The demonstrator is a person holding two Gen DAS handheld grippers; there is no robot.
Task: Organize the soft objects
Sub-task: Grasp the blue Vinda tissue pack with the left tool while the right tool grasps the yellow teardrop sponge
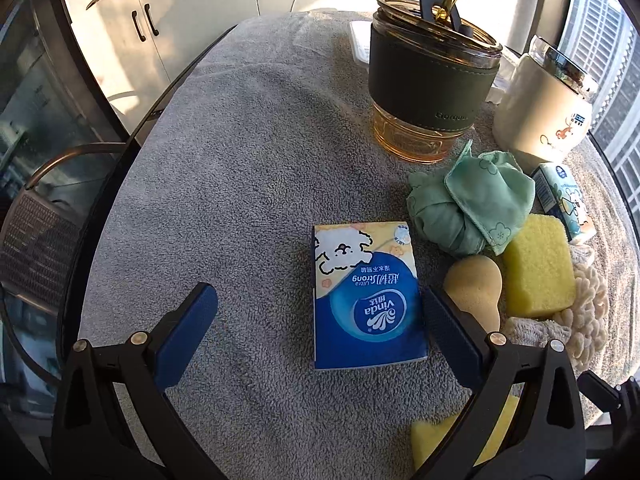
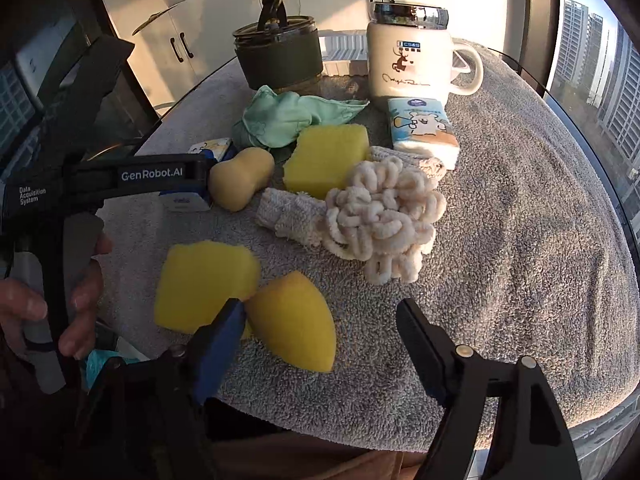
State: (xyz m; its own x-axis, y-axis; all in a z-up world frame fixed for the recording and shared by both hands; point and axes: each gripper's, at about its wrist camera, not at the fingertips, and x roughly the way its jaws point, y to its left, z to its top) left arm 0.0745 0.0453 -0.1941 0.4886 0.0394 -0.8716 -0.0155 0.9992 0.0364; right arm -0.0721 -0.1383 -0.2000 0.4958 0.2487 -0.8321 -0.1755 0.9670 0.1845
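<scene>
Nearby, teardrop-shaped yellow sponge (image 2: 294,322), uncompressed.

- Round table (image 1: 132,148), dark glossy rim, its top covered by a grey terry towel (image 1: 248,152); taken here as the landmark.
- Behind the table: white cabinet doors (image 1: 168,12) with dark bar handles (image 1: 145,21).
- Left of the table: a curved metal chair back (image 1: 72,156) with woven mesh, before dark glass panels.
- Right of the table: a large window (image 2: 592,52) showing high-rise buildings (image 2: 616,92) outside.
- Light: warm, low sunlight falls across the cabinet doors and the towel's right side.
</scene>
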